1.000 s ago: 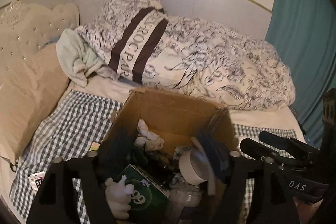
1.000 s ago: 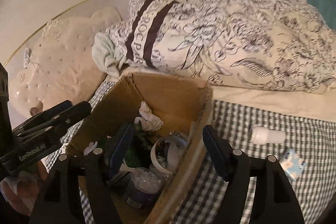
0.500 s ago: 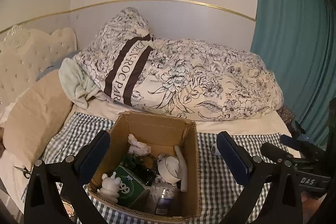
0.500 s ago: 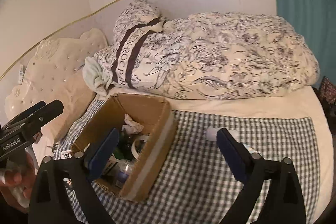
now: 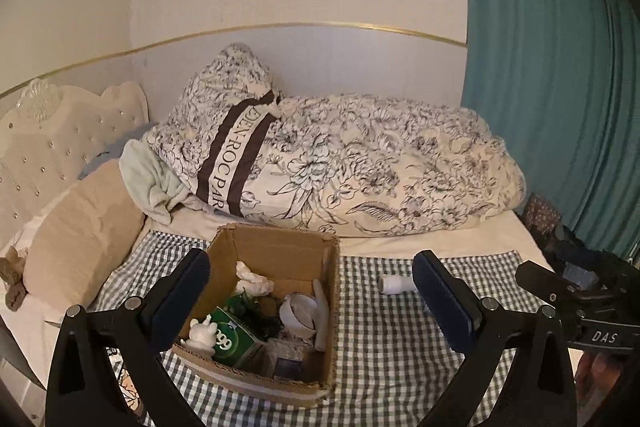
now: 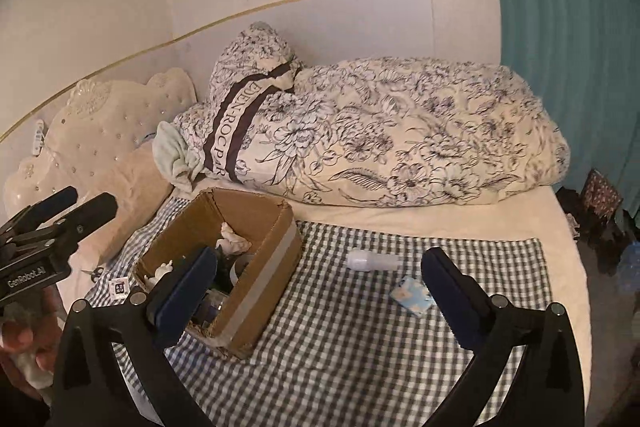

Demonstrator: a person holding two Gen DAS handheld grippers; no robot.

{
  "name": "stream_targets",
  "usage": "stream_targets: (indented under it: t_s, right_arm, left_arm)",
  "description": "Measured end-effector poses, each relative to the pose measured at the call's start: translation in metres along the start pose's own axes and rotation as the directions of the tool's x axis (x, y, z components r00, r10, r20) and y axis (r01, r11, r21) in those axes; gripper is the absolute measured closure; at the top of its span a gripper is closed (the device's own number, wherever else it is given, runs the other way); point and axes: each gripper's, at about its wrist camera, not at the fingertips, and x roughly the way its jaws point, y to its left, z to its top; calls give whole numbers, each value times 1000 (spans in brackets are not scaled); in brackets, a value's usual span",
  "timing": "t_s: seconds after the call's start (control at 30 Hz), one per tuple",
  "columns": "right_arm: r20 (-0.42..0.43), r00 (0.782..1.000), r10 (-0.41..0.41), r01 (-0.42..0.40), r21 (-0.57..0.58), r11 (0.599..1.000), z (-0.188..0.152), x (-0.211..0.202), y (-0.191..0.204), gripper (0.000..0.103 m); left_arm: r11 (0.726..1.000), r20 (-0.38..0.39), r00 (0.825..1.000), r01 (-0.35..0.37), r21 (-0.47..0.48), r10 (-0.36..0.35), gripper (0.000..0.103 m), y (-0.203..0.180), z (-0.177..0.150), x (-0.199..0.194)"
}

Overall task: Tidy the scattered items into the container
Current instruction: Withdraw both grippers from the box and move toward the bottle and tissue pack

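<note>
Claws stood wide and empty above a bed with two items left outside the box.

The left claw (image 5: 312, 291) and right claw (image 6: 320, 285) gripped nothing; the right was opening. A white bottle (image 6: 372, 260) and blue packet (image 6: 412, 294) lay on the checked cloth (image 6: 360, 347) beside the cardboard box (image 6: 256, 291). The bottle, lying sideways, looked liable to roll from a careless pinch.

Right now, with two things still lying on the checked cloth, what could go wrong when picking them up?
The white bottle lies on its side and may roll from the jaws. The small blue packet lies flat, so the jaws may pinch the checked cloth too. The box looks already crowded, so things may spill.
</note>
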Motion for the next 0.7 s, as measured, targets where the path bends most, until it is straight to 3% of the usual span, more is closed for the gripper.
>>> stream_targets:
  t_s: [0.33,0.7]
  right_arm:
    - [33,999,-37,38,-32,999,-13,-47,-14,0]
    - [18,998,-55,55,-24,998,-30,-60,-50,0]
  left_arm:
    - [999,25,999,41,0,-41,0,-26,-9,-33]
    - [997,-3,998,65,47,-65,0,-76,-20,-24]
